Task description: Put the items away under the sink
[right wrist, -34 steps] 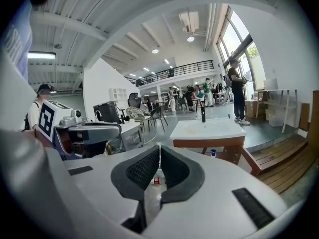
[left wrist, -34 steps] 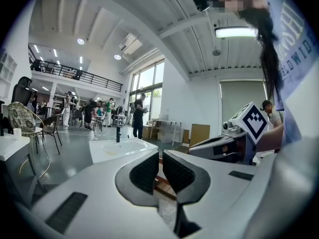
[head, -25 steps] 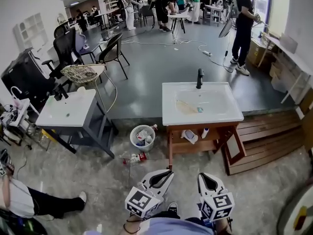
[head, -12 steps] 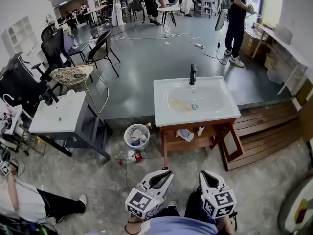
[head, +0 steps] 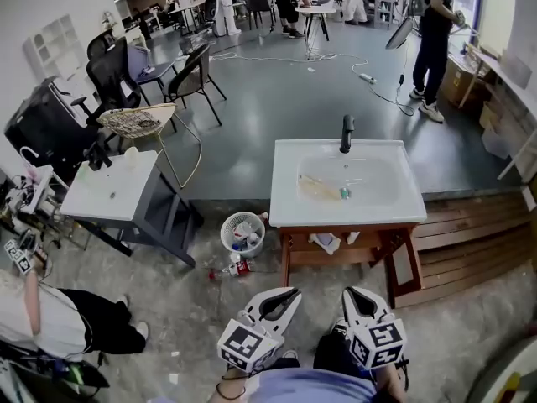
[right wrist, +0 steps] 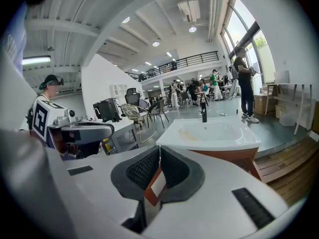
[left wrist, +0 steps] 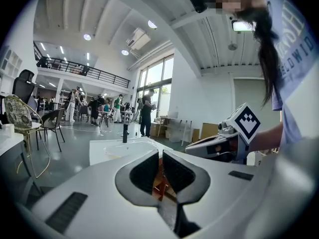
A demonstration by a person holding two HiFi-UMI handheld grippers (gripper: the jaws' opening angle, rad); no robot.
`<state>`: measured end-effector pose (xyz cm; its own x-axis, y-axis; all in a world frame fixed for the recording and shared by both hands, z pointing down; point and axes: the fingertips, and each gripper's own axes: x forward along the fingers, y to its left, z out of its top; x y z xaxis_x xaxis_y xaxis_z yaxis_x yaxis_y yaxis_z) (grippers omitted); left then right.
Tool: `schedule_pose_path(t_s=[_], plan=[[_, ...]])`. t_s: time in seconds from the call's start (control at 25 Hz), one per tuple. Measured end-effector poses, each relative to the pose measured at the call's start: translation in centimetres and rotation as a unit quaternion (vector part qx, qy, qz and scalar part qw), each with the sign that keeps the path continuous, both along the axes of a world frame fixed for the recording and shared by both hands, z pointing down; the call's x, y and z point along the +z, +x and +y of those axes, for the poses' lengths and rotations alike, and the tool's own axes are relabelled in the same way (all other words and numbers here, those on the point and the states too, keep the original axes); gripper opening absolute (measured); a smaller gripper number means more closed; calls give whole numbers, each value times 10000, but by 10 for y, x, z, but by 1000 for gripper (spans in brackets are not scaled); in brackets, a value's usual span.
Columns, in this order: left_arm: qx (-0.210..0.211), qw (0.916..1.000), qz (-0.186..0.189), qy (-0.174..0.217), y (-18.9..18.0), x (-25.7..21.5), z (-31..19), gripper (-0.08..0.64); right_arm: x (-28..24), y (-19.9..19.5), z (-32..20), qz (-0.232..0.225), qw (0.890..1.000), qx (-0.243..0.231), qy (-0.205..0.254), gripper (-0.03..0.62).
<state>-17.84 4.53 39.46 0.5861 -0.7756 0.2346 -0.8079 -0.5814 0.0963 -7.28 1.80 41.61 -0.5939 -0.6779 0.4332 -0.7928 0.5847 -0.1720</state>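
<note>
A white sink [head: 289, 208] with a black tap [head: 345, 133] rests on a wooden stand, and a shelf [head: 369, 250] lies under it. White items [head: 325, 242] lie on that shelf, half hidden by the basin's front edge. A small teal thing [head: 343, 192] lies in the basin. A bottle [head: 234, 269] lies on the floor left of the stand. My left gripper [head: 290, 295] and right gripper [head: 351, 294] are held low in front of the stand, both shut and empty. The sink also shows ahead in the left gripper view [left wrist: 107, 151] and right gripper view [right wrist: 209, 133].
A white waste basket [head: 243, 233] with rubbish stands left of the stand. A framed panel [head: 404, 264] leans on its right leg, with wooden pallets [head: 470, 242] beyond. A white table [head: 113, 187] and a seated person [head: 59, 326] are at the left.
The sink stand has come nearer and its shelf is now more hidden under the basin's edge. Both grippers have moved forward together and stay shut.
</note>
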Motion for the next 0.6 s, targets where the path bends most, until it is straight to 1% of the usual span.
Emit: schedule_pose_path(t_s=[0.12,0.28,0.44,0.6], plan=[[-204,9997,57,93,15,-12,-25,20,-3,12,-25,23,9998,-217,-15,25],[-438,9990,52,73,35,-16,-52,20,-8,31,-54,44,9989,-471,13,25],[-560,9984,-9,60,56,-15,-82,20,-8,54,-87,60,9983,-586,28,25],[-778,9969,-105,24,67,-13,-103,20,-8,72,-107,26,9971,-756,48,25]])
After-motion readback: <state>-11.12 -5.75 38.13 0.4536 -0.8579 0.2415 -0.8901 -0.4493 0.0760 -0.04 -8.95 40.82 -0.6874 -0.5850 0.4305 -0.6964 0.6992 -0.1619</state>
